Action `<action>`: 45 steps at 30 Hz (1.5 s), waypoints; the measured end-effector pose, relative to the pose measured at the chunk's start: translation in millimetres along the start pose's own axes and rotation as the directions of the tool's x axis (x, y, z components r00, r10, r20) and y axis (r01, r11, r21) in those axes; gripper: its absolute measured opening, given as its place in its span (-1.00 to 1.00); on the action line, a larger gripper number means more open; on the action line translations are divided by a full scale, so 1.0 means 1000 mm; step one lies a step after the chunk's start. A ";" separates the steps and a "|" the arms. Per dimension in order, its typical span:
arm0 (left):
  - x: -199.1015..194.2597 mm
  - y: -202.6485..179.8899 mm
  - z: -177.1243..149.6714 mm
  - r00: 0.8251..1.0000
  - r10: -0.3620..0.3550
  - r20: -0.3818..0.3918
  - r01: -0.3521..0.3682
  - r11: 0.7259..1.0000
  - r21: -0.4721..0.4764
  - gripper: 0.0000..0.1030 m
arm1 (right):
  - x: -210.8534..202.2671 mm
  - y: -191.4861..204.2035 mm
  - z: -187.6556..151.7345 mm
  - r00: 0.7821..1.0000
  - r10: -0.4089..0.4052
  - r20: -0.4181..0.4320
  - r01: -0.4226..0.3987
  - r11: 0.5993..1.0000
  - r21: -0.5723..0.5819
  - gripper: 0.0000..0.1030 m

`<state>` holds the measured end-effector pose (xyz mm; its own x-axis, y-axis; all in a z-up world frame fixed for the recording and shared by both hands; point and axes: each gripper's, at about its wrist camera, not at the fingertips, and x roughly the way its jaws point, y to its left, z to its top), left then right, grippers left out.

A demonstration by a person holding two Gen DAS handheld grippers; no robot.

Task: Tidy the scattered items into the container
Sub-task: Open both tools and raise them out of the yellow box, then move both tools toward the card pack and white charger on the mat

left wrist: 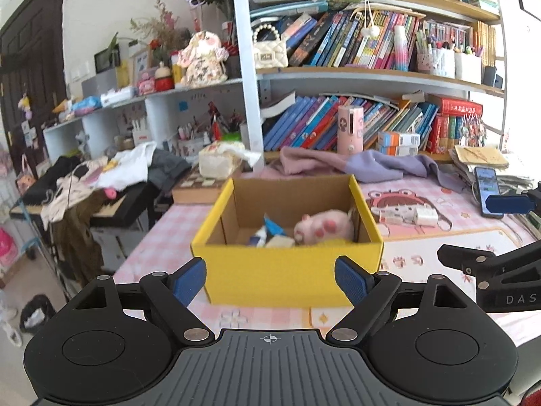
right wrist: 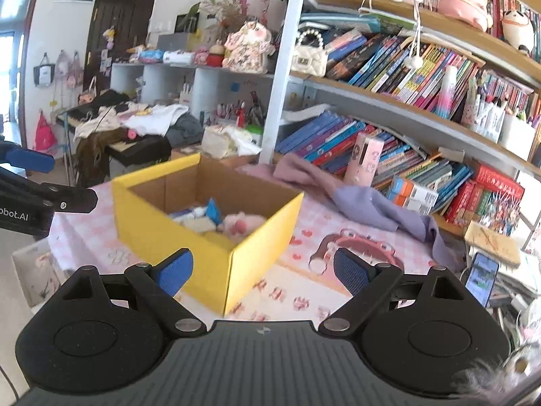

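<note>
The yellow box (left wrist: 287, 270) sits open-topped on the pink checked tablecloth (left wrist: 162, 233), near the table's left edge, where the cloth drops off toward a rack heaped with clothes (left wrist: 101, 176). Both tongs hover just short of it, nothing in either: the left gripper (left wrist: 270, 279) has its blue pads spread wide across the box's front wall, and the right gripper (right wrist: 262, 272) is just as wide apart, facing the box's near corner. Inside lie a pink plush paw (left wrist: 321, 226), a blue and white packet (left wrist: 270, 228) and something pale. Behind the box a lilac garment (left wrist: 365, 164) sprawls under the bookshelf (left wrist: 372, 74); a phone (left wrist: 487, 186) lies to the right. The grippers' sides read "DAS" and "bot.AI".
</note>
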<state>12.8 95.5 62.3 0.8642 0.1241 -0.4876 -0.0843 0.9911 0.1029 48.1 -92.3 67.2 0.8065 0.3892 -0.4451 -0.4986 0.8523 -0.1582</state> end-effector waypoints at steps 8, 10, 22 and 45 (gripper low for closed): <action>-0.012 -0.013 -0.031 0.998 0.011 -0.063 -0.009 1.000 0.021 0.66 | -0.010 0.015 -0.029 0.994 0.050 -0.093 -0.047 0.998 0.037 0.76; -0.013 -0.015 -0.036 0.997 0.010 -0.078 -0.008 1.000 0.017 0.66 | -0.012 0.020 -0.035 0.992 0.063 -0.113 -0.060 0.998 0.028 0.76; -0.011 -0.039 -0.064 0.985 -0.050 -0.163 0.053 0.998 0.017 0.66 | -0.027 0.028 -0.057 0.984 0.025 -0.178 -0.029 0.999 -0.016 0.79; -0.001 -0.069 -0.068 0.961 -0.159 -0.226 0.167 0.986 0.018 0.66 | -0.042 0.009 -0.077 0.964 -0.083 -0.253 0.083 0.996 -0.012 0.84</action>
<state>-15.8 30.2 -3.9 0.7315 -0.0274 -0.6812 0.0706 0.9969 0.0357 -14.1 -128.1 16.4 0.7386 0.2159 -0.6386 -0.4337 0.8775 -0.2050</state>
